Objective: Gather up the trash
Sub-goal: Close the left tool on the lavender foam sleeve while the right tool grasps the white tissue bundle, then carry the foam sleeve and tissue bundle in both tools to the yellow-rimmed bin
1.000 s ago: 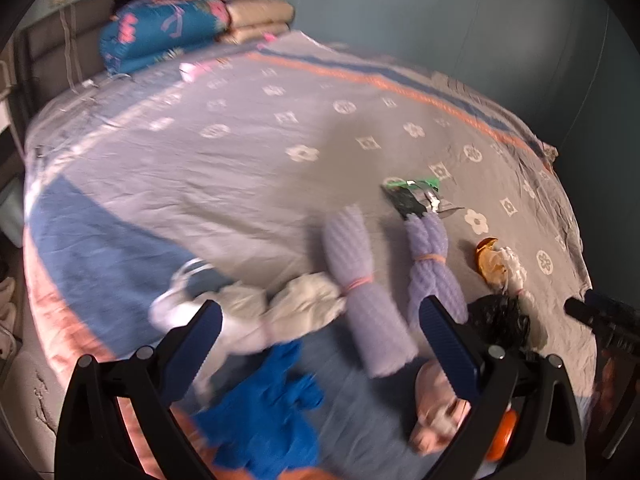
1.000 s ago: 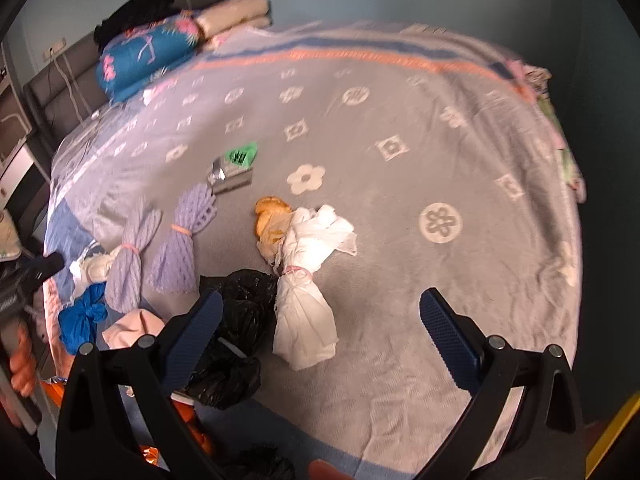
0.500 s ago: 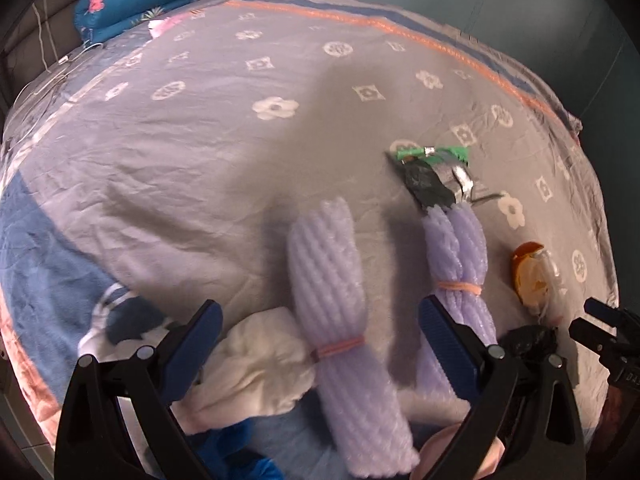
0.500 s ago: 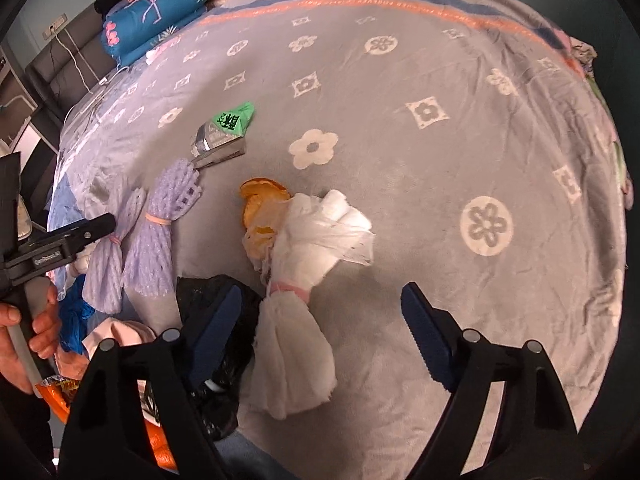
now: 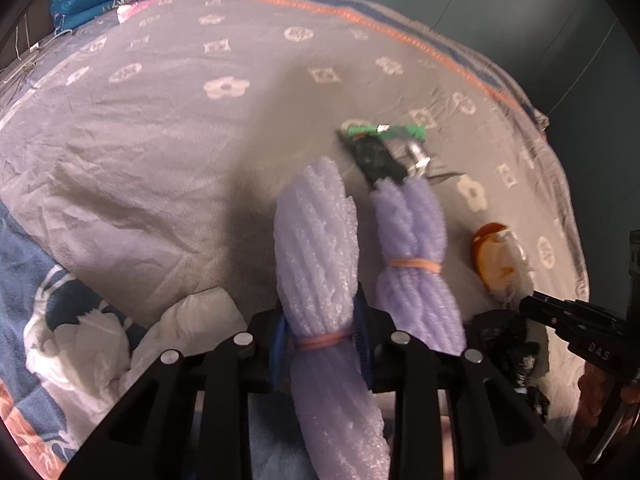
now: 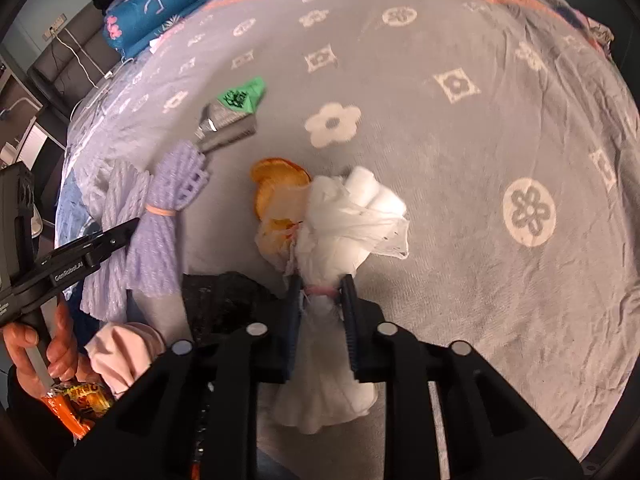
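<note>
My left gripper [image 5: 320,320] is closing its jaws on a pale lilac foam-net roll [image 5: 316,232] at its pink rubber band, and the blue pads press both sides. A darker purple foam roll [image 5: 412,240] lies just to its right. In the right wrist view, my right gripper [image 6: 320,286] is closing its jaws tight around the banded neck of a white plastic-bag bundle [image 6: 352,216]. An orange peel in clear wrap [image 6: 276,188] touches that bundle's left side. A green and silver wrapper [image 6: 232,116] lies beyond the rolls.
All of it lies on a grey flowered bedspread [image 6: 480,240]. A black bag [image 6: 224,300], a pink cloth [image 6: 120,348] and an orange snack packet [image 6: 80,400] sit at the near edge. White crumpled plastic [image 5: 188,320] lies left of the rolls. Pillows [image 6: 152,12] are stacked far off.
Both grippers came down toward the bedspread with wide jaws and then closed. The left now clamps the lilac foam roll, and the right clamps the white bag bundle.
</note>
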